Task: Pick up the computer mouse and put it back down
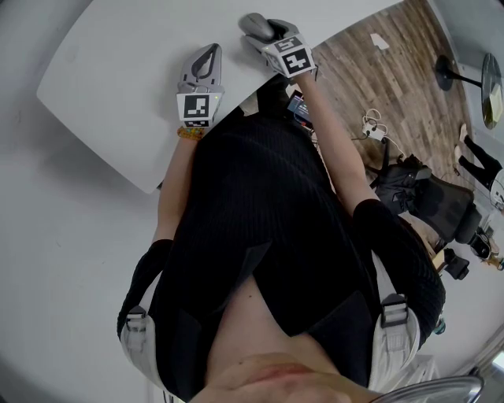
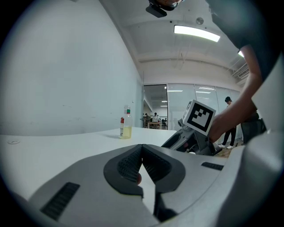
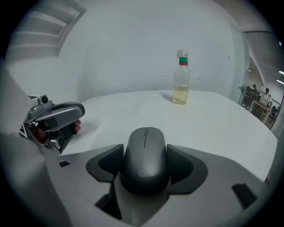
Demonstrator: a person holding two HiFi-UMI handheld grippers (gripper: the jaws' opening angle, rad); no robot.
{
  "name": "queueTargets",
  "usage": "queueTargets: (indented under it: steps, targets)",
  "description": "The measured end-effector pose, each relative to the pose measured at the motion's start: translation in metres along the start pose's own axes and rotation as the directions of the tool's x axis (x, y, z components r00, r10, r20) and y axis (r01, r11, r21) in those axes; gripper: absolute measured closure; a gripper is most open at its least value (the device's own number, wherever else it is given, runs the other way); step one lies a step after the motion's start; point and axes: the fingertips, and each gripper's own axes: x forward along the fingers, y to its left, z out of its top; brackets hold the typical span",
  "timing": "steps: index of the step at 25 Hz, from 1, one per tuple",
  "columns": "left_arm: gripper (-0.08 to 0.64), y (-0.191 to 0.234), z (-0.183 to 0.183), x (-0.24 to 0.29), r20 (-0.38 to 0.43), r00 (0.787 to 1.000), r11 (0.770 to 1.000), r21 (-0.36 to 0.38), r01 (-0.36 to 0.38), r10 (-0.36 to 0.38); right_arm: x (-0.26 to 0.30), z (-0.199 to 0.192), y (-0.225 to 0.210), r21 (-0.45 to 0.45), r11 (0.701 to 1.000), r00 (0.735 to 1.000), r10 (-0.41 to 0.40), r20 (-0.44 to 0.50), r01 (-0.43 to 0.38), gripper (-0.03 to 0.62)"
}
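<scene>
A dark grey computer mouse [image 3: 145, 146] sits between the two pads of my right gripper [image 3: 145, 165], which is shut on its sides. From the head view, the mouse [image 1: 252, 24] shows at the near right edge of the white table [image 1: 118, 86], with the right gripper [image 1: 264, 35] around it. I cannot tell whether the mouse touches the table. My left gripper [image 1: 209, 53] rests over the table to the left, and in the left gripper view it [image 2: 142, 163] is shut with its pads pressed together on nothing.
A small bottle of yellowish liquid [image 3: 181, 79] stands farther back on the table, also seen as the bottle [image 2: 126, 126] in the left gripper view. Beyond the table's right edge lie wooden floor, cables [image 1: 373, 126] and a black office chair [image 1: 441, 208].
</scene>
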Motion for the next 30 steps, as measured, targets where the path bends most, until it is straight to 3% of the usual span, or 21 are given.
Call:
queueTargets:
  steps: [5,13,17,24,27,30]
  targets:
    - [0.546,0.000,-0.001,0.004,-0.002,1.000,1.000,-0.002,0.003,-0.003,-0.002,0.000,0.002,-0.026,0.999,0.999,0.028,0.024,-0.027,0.306]
    - [0.548,-0.001,-0.005,0.008,-0.005,1.000,1.000,-0.004,0.004,-0.004,-0.025,0.016,-0.008,0.003,1.000,0.994,-0.010,0.110,0.010,0.305]
    - [0.548,-0.001,-0.011,0.017,-0.005,1.000,1.000,-0.007,0.007,-0.007,-0.047,0.037,-0.014,0.028,0.999,0.980,-0.021,0.197,0.016,0.307]
    - [0.546,-0.005,-0.018,0.023,-0.012,1.000,1.000,-0.003,0.018,-0.018,-0.102,0.090,0.000,-0.021,0.996,0.892,-0.073,0.446,0.092,0.307]
    - [0.546,-0.004,-0.024,0.025,0.002,1.000,1.000,0.001,0.006,-0.006,-0.114,0.095,0.008,-0.024,0.990,0.852,-0.106,0.513,0.138,0.308]
    - [0.548,-0.005,-0.001,-0.001,0.056,0.998,0.999,0.019,-0.027,0.026,-0.134,0.102,0.034,-0.022,0.987,0.827,-0.124,0.549,0.162,0.308]
